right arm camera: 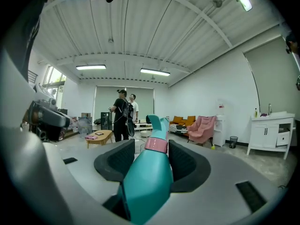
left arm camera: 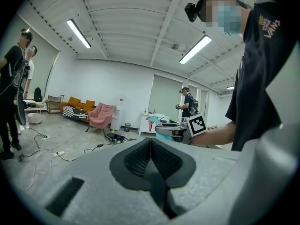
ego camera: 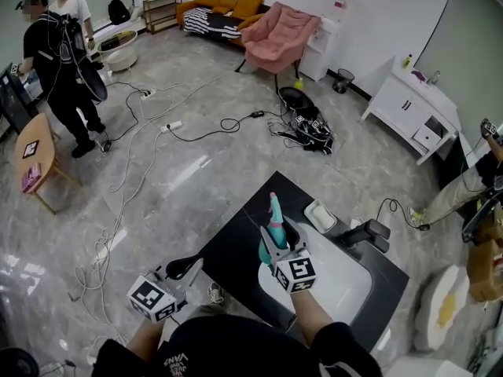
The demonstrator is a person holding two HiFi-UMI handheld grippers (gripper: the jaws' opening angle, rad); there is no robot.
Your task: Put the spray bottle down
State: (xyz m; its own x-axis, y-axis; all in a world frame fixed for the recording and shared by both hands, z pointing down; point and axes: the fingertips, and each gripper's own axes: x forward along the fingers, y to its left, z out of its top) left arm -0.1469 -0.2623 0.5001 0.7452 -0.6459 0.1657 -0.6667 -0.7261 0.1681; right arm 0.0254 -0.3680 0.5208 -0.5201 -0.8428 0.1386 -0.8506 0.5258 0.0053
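A teal spray bottle (ego camera: 274, 214) with a pink collar sticks out between the pads of my right gripper (ego camera: 277, 240), which is shut on its body above the black table (ego camera: 236, 246). In the right gripper view the spray bottle (right arm camera: 147, 177) fills the gap of the right gripper (right arm camera: 151, 165), its nozzle pointing away and the pads touching both sides. My left gripper (ego camera: 189, 267) hovers at the table's near left corner. In the left gripper view the left gripper (left arm camera: 151, 161) has its pads closed together with nothing between them, and the spray bottle (left arm camera: 152, 124) shows small beyond.
A white basin (ego camera: 346, 285) is set into the table to the right, with a small white dish (ego camera: 320, 215) behind it. Cables (ego camera: 157, 132) run across the grey floor. Two people (ego camera: 59, 69) stand far left by a wooden table (ego camera: 35, 151). A pink armchair (ego camera: 277, 39) stands at the back.
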